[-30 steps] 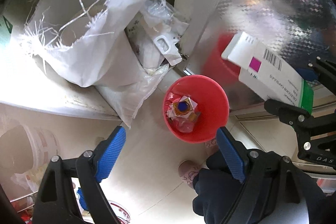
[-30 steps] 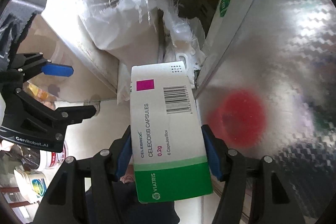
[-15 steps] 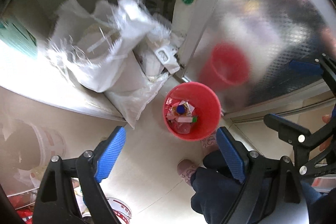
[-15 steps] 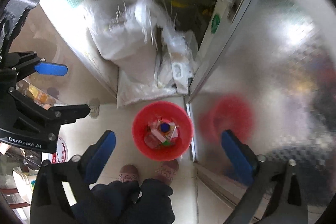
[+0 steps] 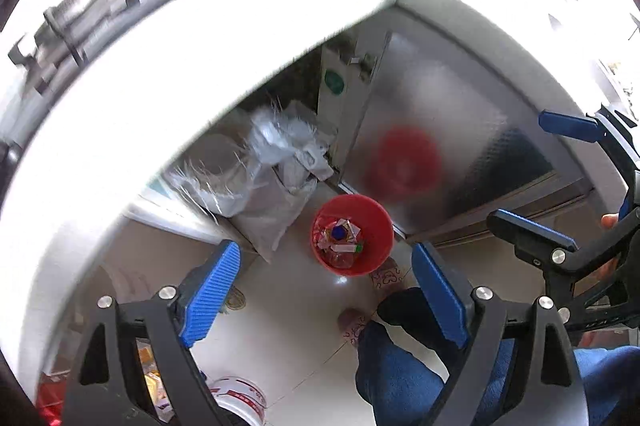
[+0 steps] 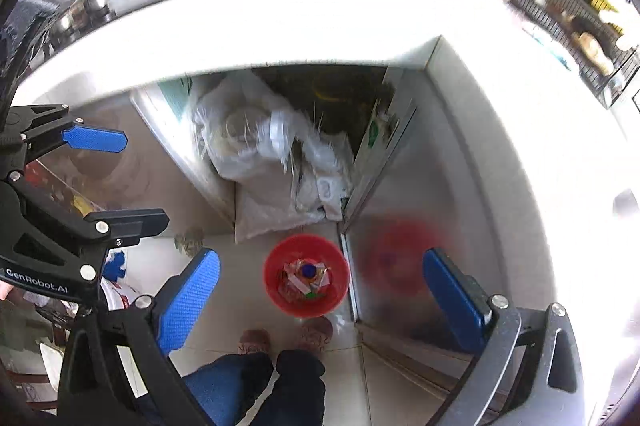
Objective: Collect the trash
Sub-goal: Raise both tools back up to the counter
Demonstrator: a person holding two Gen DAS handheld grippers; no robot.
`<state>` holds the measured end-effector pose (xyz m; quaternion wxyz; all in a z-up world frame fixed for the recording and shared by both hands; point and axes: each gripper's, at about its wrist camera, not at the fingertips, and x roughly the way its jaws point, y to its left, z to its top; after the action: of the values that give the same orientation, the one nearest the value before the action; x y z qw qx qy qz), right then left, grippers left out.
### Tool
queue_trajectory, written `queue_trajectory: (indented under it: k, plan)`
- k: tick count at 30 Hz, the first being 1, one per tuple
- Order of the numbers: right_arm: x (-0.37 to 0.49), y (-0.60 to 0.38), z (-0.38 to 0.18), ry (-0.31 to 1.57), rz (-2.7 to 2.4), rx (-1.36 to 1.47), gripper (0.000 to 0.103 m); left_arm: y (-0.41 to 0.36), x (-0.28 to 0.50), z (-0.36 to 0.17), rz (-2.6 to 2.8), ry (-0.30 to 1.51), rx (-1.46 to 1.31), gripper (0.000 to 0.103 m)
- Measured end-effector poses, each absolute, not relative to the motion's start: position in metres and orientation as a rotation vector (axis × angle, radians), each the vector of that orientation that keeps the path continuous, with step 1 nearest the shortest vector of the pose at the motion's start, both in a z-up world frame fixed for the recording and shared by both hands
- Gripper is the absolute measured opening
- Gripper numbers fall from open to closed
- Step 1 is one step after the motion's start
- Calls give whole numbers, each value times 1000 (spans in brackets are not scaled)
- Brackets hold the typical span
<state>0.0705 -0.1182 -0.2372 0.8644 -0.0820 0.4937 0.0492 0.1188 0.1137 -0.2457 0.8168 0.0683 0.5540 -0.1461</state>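
Your left tongs and right tongs both stand released, nothing between the pads. Red bin with trash sits on the floor well below, framed between them. White sacks just behind it; metal door beside; white worktop overhangs.

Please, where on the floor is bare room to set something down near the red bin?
Bare tile lies between the red bin, the person's slippers and the white bucket. Behind the bin it is crowded: white sacks fill the open cupboard.
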Motion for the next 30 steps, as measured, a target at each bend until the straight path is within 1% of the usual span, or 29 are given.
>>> queue_trajectory:
  k: [7,11,19,30]
  plan:
    - [69,-128,-176,971,64,-152,102,106,133,-177,-333,1118,206,87]
    - [80,-140,-154,947,41,-127,102,96,149,-150,-353,1093,238,87]
    - [114,-177,-133,910,-25,-102,102,71,215,-123,-414,1055,269,87]
    - [182,-260,-109,882,-91,-48,102,-2,322,-107,-499,1015,296,87]
